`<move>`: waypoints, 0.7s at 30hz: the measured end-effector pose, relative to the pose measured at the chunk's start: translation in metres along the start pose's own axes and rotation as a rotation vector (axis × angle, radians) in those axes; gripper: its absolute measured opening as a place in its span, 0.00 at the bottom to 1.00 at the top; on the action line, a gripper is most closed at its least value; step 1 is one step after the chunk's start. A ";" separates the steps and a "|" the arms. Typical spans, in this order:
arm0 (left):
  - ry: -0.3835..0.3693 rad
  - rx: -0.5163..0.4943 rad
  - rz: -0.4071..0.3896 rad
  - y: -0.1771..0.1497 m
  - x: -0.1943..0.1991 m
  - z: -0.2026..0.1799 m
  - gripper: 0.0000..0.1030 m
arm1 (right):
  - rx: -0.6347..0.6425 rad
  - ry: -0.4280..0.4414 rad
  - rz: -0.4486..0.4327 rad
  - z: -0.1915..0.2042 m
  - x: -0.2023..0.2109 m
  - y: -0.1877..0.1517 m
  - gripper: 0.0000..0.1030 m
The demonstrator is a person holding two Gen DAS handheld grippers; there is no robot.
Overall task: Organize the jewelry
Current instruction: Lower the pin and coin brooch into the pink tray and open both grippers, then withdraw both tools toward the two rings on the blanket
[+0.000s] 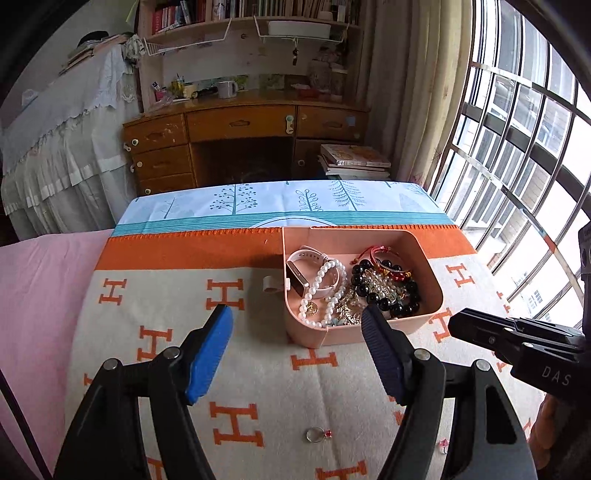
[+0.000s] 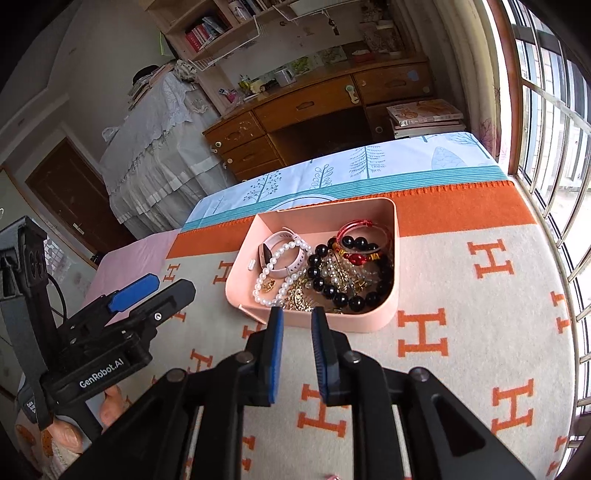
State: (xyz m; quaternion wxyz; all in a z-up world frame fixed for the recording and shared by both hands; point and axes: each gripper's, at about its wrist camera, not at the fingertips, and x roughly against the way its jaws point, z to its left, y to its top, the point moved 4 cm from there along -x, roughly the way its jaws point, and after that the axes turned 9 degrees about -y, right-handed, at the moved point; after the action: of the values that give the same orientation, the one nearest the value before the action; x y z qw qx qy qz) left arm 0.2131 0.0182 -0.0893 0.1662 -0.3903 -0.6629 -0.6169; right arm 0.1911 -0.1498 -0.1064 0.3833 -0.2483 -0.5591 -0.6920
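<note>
Nearest, we noted a ring (image 1: 317, 434) with a red stone lying loose on the blanket (image 1: 258, 369), low between the arms of our left tongs (image 1: 297, 321) and well short of the box (image 1: 424, 258)

We held the left tongs wide, blue pads far apart, nothing between them; their tips hung over the blanket just before the box's near wall. We held the right tongs (image 2: 297, 317) narrow, a slim gap between the pads, nothing gripped; their tips stood just before the same near wall. Each pair showed at the edge of the other's view

The blanket was cream with orange H letters and an orange band at its far side, spread over a table

The box was pink, open-topped, with rounded corners, and sat on the blanket touching the orange band. Inside, we counted:
- a watch (image 1: 301, 271) with a pale pink strap, left side
- white pearls (image 1: 325, 284), looped over the watch and down to the near wall
- black beads (image 1: 384, 291), large and glossy, right side
- a red cord bangle (image 1: 380, 254) with red beads, far right corner
- gold pieces (image 1: 347, 310), tangled at the near wall, too snarled to sort by eye

Beyond the blanket, a pale blue cloth (image 1: 280, 203) with printed trees covered the table's far end. Behind that, a wooden desk (image 1: 240, 125) with drawers carried a mug (image 1: 227, 88); shelves of books (image 1: 255, 9) stood above, stacked books (image 1: 354, 160) beside, and a barred window (image 1: 517, 166) to the right
</note>
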 end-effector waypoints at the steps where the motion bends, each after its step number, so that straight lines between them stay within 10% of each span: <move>1: 0.002 -0.003 -0.005 -0.004 0.006 -0.001 0.68 | 0.008 0.001 0.001 0.000 0.004 -0.006 0.15; 21: -0.062 -0.245 0.086 -0.102 0.039 -0.005 0.69 | 0.253 -0.015 0.046 -0.007 0.033 -0.107 0.20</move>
State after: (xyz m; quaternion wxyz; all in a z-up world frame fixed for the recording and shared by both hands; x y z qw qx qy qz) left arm 0.1133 0.0325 -0.1314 0.1229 -0.4547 -0.5703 -0.6730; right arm 0.0859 -0.1563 -0.1456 0.4233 -0.2158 -0.6390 -0.6049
